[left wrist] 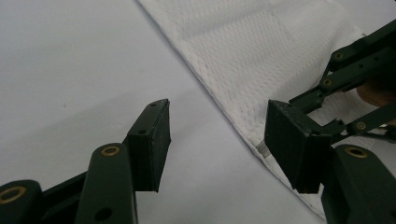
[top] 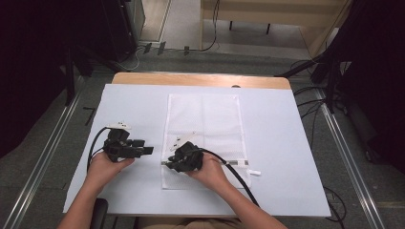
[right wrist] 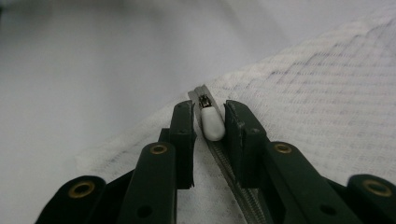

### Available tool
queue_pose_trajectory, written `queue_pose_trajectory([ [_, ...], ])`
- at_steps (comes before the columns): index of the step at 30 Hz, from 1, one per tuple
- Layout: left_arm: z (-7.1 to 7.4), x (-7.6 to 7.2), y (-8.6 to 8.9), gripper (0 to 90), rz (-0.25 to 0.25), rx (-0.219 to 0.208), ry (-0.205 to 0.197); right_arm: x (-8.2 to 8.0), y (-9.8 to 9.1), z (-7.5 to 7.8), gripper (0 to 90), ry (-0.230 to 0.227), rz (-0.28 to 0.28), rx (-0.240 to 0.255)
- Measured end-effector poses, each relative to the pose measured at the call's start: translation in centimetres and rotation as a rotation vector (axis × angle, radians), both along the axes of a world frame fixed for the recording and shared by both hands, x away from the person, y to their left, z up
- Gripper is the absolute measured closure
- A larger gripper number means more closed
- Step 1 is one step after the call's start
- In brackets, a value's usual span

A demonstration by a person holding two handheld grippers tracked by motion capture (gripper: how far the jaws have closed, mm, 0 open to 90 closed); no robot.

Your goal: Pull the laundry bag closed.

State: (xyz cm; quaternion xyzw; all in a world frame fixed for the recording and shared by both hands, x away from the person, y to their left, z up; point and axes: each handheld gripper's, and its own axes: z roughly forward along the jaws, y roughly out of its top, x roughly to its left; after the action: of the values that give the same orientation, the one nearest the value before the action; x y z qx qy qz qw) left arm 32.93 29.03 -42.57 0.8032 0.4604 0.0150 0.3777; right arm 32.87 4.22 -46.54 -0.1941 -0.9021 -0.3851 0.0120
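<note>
While left tongs (left wrist: 215, 140) gape empty, right tongs (right wrist: 209, 123) around white zipper pull (right wrist: 212, 123), contact unclear.

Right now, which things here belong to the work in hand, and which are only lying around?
In the work:
- white mesh bag
- its white zipper pull, between the right gripper fingers
- left gripper, open beside the bag's edge

Lying around:
- white table cover
- cables on the floor
</note>
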Motion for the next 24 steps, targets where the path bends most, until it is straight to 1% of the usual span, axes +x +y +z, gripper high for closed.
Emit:
queue_pose_trajectory([
  [1, 0.0, 0.0, 0.0, 41.3, 0.002, 0.0, 0.0, -0.1, 0.1, -0.2, 75.9, -0.013, -0.001, -0.005],
  [2, 0.0, 0.0, 0.0, 41.3, 0.0, 0.001, 0.001, -0.1, 0.1, -0.2, 75.9, -0.013, -0.001, -0.005],
  [5, 0.0, 0.0, -0.1, 41.3, 0.0, 0.003, 0.003, 0.1, 0.1, -0.2, 80.3, 0.001, -0.016, 0.0],
  [7, 0.0, 0.0, -0.1, 41.3, -0.002, 0.002, 0.003, 0.2, 0.1, -0.3, 81.2, 0.012, -0.012, 0.005],
  [11, 0.0, -0.1, -0.2, 42.1, -0.007, 0.002, 0.002, 0.1, 0.1, -0.1, 82.0, 0.003, -0.008, -0.001],
  [12, 0.0, -0.2, -0.3, 44.2, -0.024, -0.005, 0.01, 0.2, 0.0, 0.0, 82.0, 0.006, -0.007, 0.002],
  [13, 0.0, -0.2, -0.3, 46.1, -0.024, -0.005, 0.01, 0.2, 0.0, 0.0, 82.0, 0.006, -0.007, 0.002],
  [15, 0.1, -0.3, -0.5, 47.3, -0.054, -0.011, 0.011, 0.3, -0.2, 0.2, 82.1, 0.01, -0.01, 0.008],
  [17, 0.1, -0.4, -0.8, 48.9, -0.066, -0.018, 0.037, 0.4, -0.4, 0.6, 82.1, 0.006, -0.014, 0.012],
  [19, 0.1, -0.4, -1.2, 50.3, -0.076, -0.019, 0.063, 0.5, -0.7, 1.0, 82.1, -0.011, -0.015, 0.014],
  [21, 0.2, -0.6, -1.5, 50.3, -0.102, -0.013, 0.063, 0.6, -0.8, 1.1, 82.1, -0.014, -0.019, 0.021],
  [23, 0.2, -0.8, -1.8, 48.9, -0.117, -0.008, 0.056, 0.7, -1.1, 1.4, 82.1, -0.014, -0.021, 0.026],
  [24, 0.3, -0.8, -2.0, 48.4, -0.12, -0.006, 0.06, 0.7, -1.1, 1.5, 82.1, -0.014, -0.024, 0.03],
])
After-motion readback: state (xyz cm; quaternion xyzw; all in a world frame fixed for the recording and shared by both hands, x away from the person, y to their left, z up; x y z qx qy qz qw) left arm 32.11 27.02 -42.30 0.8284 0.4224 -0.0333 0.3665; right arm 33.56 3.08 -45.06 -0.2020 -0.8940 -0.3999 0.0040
